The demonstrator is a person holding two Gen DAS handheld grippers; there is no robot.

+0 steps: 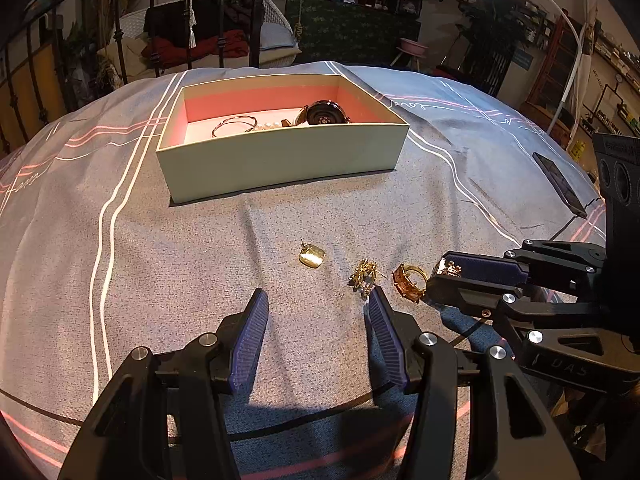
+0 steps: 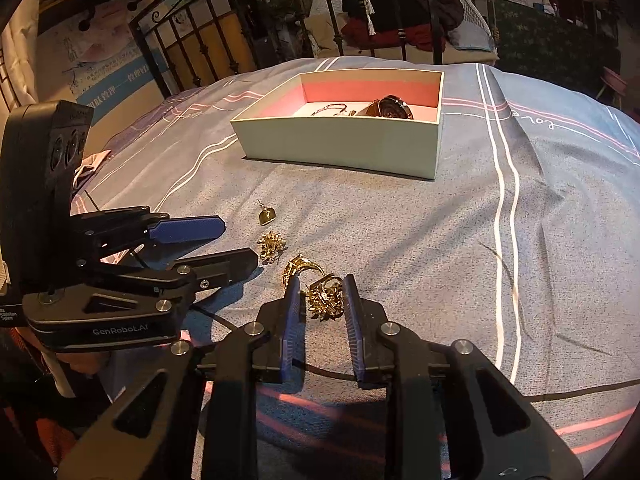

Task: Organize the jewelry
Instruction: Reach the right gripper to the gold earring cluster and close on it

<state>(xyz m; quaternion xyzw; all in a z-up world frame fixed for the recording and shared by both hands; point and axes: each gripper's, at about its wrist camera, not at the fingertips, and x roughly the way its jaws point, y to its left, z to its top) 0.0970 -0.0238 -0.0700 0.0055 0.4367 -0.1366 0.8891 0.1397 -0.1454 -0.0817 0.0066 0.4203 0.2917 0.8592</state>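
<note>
A bed (image 1: 200,240) covered by a grey-blue bedspread (image 2: 460,240) with white and pink stripes is filling the foreground. Behind it a black iron bedframe (image 1: 224,12) is standing, and a white wicker swing chair (image 1: 276,12) is holding dark and red clothing (image 1: 200,46). A white floor lamp (image 1: 568,32) is arching overhead and casting light from the upper right. Wooden shelving (image 1: 560,64) is lining the right wall, a small pink stool (image 1: 412,49) is standing beside a dark patterned counter (image 1: 352,32), and a poster (image 2: 108,68) is hanging at the left.
</note>
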